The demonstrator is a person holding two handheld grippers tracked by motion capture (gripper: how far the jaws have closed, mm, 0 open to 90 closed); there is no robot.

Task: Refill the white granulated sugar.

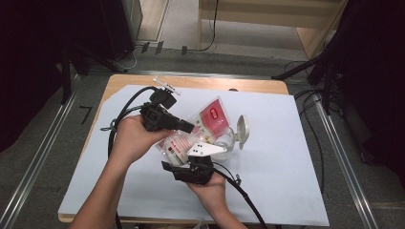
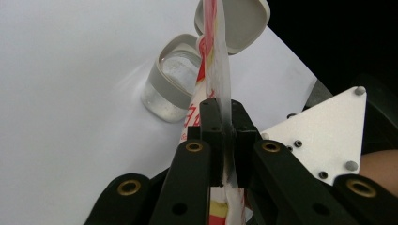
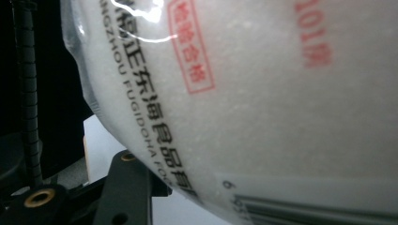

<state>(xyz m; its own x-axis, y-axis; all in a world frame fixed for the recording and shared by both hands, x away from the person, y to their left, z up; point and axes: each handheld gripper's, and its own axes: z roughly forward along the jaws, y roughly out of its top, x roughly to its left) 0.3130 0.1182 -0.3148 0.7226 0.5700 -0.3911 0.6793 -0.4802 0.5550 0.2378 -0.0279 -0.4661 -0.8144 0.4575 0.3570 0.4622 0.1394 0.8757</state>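
While the person's forearms come in from the bottom of the high view, the left gripper (image 1: 190, 128) sits left of centre in the frame, its black jaws clamped together on the thin upper edge of a clear plastic bag (image 1: 210, 119) printed in red and filled with white grains. In the left gripper view that bag edge (image 2: 220, 89) runs up the middle of the frame, pinched flat between the two jaws. Just right of centre in the high view, the bag hangs tilted above a small clear jar (image 1: 228, 142) that stands on the white sheet (image 1: 267, 181) covering the desk (image 1: 258, 86); the jar's hinged lid (image 1: 242, 130) stands open at its right. The jar (image 2: 171, 84) shows at the upper middle of the left gripper view, its mouth right beside the bag. Lower in the high view, the right gripper (image 1: 177, 164) holds the bag's bulging lower part, jaws part-way apart and pressed on it. In the right gripper view the bag (image 3: 263, 93) looms close, black lettering curving along its lower left.
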